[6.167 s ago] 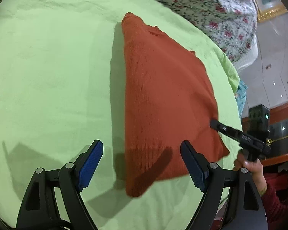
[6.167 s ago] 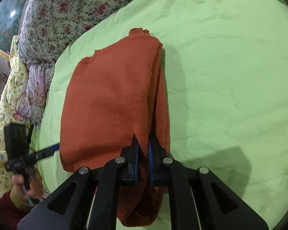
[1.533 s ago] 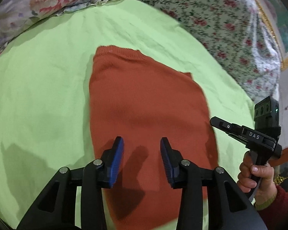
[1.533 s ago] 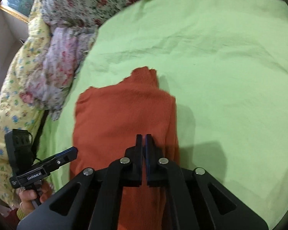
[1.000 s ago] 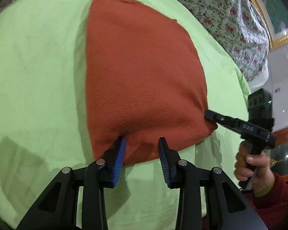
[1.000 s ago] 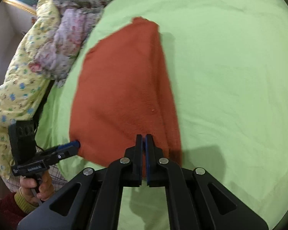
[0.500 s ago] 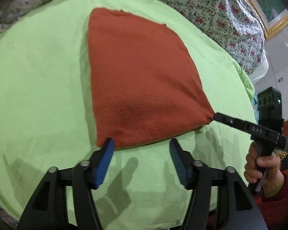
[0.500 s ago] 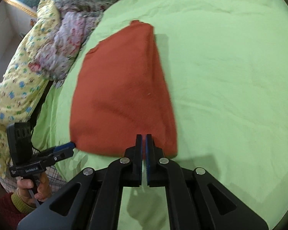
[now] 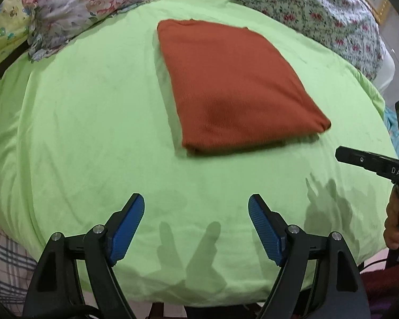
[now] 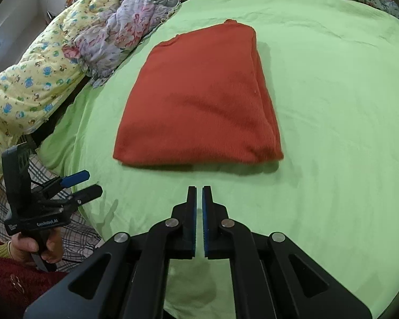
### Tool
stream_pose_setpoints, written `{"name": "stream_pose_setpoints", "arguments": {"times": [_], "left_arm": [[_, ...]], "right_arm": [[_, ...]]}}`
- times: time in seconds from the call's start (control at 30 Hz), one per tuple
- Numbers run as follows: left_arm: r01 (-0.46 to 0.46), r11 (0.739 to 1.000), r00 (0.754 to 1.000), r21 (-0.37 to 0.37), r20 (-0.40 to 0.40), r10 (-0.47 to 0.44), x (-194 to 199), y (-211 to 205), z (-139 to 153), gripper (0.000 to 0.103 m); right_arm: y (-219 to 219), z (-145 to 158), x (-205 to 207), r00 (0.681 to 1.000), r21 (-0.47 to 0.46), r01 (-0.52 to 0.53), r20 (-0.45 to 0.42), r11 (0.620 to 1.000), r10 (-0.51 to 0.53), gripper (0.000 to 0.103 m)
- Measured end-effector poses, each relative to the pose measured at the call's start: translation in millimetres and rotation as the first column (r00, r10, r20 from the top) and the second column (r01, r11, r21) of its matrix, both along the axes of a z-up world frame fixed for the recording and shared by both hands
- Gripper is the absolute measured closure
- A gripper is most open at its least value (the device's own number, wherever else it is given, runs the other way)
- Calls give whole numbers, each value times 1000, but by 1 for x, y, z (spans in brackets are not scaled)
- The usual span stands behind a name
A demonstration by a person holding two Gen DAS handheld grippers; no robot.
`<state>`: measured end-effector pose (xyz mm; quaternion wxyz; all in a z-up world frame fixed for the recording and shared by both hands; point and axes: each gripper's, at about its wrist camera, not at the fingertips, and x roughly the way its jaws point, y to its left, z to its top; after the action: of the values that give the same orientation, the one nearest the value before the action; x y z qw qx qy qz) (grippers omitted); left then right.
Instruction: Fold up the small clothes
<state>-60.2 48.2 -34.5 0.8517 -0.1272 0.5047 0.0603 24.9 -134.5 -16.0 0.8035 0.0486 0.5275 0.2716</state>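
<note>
Bright, even indoor light from above, tool shadows w/ soft edges on green bed sheet [image 9: 93, 133] near bottom, strong fisheye bending + black vignette at corners, slight blur on orange garment [image 9: 234, 90].

Left gripper [image 9: 195, 207] held low, jaws spread wide, blue pads [image 9: 126, 226] facing each other, nothing between them. Right gripper [image 10: 199, 194] pointing forward, jaws nearly closed with a thin slit showing, holding nothing. Left hand [image 10: 33, 247] wraps its handle; right hand [image 9: 395, 226] grips its handle at frame edge.
</note>
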Motion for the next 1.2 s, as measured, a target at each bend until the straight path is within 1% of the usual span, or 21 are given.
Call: {"name": "stream_pose_setpoints", "arguments": {"times": [0.07,0.1,0.13,0.2,0.3,0.37,0.47,0.5,0.57,0.63,0.7,0.77,0.93,1.03,1.1,1.2], "left_arm": [[12,1000,1000,12,1,-12,-2,-3,-1,22],[21,1000,1000,24,1,-21,-3,-4,0,22],[25,999,1000,33,2,-26,0,-5,1,22],[28,997,999,65,22,-29,1,-6,7,22],[25,996,998,85,62,-30,4,-6,19,21],[4,995,996,104,91,-14,7,-5,28,19],[-10,995,991,102,135,-3,9,-2,39,17],[-17,994,990,105,144,1,10,-1,41,16],[-22,995,988,95,152,8,13,1,42,15],[-41,994,989,96,143,27,19,3,39,14],[-47,994,991,99,132,34,25,3,35,14],[-55,991,991,122,132,39,30,2,30,14],[-38,988,995,152,95,24,43,-4,20,14],[-22,984,998,175,59,12,49,-9,13,14],[-11,980,1000,201,20,7,52,-12,7,14],[-4,978,1000,207,-1,4,52,-13,3,14]], "right_arm": [[0,-3,-7,1000,-14,6,1,1000,-6,74],[0,-3,-9,1000,-20,11,7,1000,-11,51],[-1,-3,-13,999,-29,27,31,999,-26,40],[0,0,-17,997,-41,40,74,998,-37,38],[4,3,-17,996,-50,26,86,998,-22,38],[7,8,-19,993,-58,25,118,998,-18,37],[11,17,-23,984,-85,15,176,996,0,30],[12,19,-25,981,-92,12,194,996,6,26],[14,23,-27,973,-105,6,229,994,19,23],[16,23,-28,969,-112,-2,245,994,30,19],[18,20,-24,970,-114,-5,243,993,33,18],[18,16,-20,970,-116,5,241,993,23,18],[18,11,-7,972,-97,33,234,995,-9,18],[21,7,-2,975,-102,36,223,994,-12,18],[23,5,1,978,-100,32,208,994,-11,18],[26,1,2,982,-99,24,188,995,-5,18]]}}
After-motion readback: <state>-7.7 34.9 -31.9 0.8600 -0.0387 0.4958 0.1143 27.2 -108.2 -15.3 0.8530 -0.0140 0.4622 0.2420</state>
